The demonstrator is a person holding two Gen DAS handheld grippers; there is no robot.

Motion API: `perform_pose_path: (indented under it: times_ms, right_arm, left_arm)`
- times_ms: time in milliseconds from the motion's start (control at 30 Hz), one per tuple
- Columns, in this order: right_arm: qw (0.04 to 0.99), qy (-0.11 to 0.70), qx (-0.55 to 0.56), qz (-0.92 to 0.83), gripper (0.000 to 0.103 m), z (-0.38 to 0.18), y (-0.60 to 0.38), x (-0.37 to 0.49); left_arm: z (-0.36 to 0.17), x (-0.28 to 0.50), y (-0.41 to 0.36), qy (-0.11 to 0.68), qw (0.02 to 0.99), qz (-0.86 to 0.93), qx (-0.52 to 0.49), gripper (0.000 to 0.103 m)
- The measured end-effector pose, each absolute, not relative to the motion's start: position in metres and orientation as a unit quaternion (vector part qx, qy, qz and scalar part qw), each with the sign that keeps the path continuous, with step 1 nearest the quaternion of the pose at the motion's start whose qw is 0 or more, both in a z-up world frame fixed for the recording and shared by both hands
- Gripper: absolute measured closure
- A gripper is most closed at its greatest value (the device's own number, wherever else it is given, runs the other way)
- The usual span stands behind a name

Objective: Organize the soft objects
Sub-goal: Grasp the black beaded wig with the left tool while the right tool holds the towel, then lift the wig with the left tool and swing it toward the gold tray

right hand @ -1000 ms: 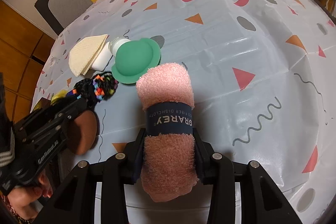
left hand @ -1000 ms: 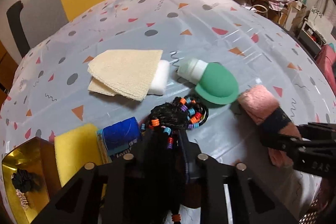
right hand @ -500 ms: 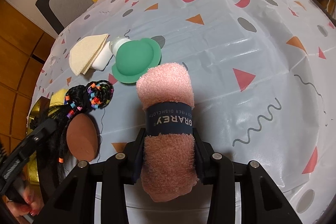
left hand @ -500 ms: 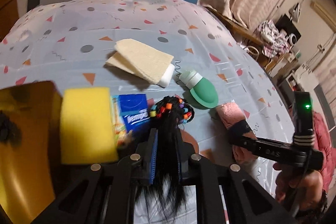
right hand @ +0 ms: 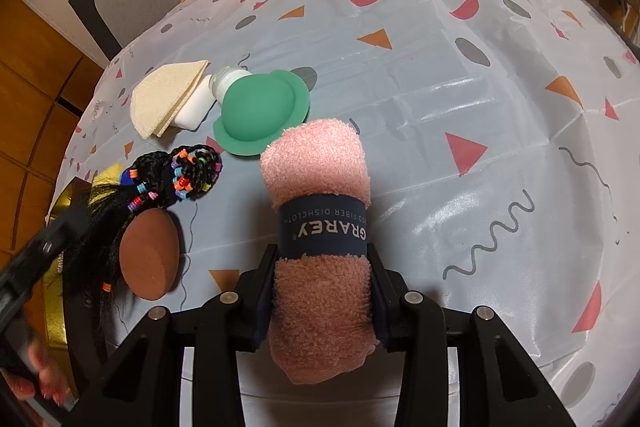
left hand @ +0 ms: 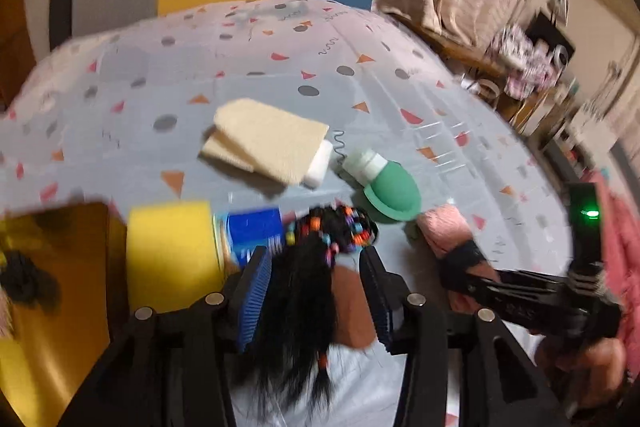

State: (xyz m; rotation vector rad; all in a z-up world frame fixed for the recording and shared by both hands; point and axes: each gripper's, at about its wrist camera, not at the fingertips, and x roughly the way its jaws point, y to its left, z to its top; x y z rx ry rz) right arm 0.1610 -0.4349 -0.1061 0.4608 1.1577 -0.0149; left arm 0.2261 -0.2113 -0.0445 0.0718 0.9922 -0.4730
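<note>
My right gripper is shut on a rolled pink dishcloth with a dark blue band, held over the table's near edge; the roll also shows in the left wrist view. My left gripper has its jaws spread wide around a black braided hairpiece with coloured beads, which lies loose between them. In the right wrist view the hairpiece lies partly over a brown oval sponge.
On the patterned tablecloth lie a green silicone cap with a white bottle, beige folded cloths on a white sponge, a yellow sponge, and a blue tissue pack. A gold tray stands at the left.
My left gripper's jaws have opened from a tight grip on the hairpiece and the gripper has shifted. The right gripper holds the pink roll still.
</note>
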Motion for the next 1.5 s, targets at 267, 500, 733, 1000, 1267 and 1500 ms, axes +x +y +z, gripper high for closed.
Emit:
perform_pose_path:
  times_ms: [267,500,733,1000,1267,1500]
  right_arm:
    - [0.810,0.543,0.221,-0.006,0.061,-0.106,-0.437,0.161]
    - [0.807,0.543,0.234,-0.003,0.061,-0.107,-0.439,0.160]
    - [0.807,0.542,0.232,-0.003,0.061,-0.107,-0.440,0.160]
    - [0.809,0.542,0.228,-0.003,0.061,-0.107,-0.439,0.160]
    - [0.813,0.542,0.212,-0.006,0.061,-0.107,-0.435,0.160]
    - [0.811,0.543,0.219,-0.005,0.061,-0.107,-0.437,0.161]
  left_arm:
    - [-0.083,0.257,-0.259,0.512,0.825,-0.200,0.135,0.052]
    - [-0.092,0.248,-0.273,0.485,0.827,-0.215,0.187,0.054]
    - [-0.087,0.246,-0.248,0.496,0.831,-0.224,0.116,0.070]
    - [-0.061,0.222,-0.214,0.476,0.844,-0.245,0.034,0.091]
    - [-0.045,0.216,-0.231,0.441,0.856,-0.254,0.087,0.059]
    - [-0.071,0.255,-0.268,0.480,0.833,-0.204,0.187,0.046]
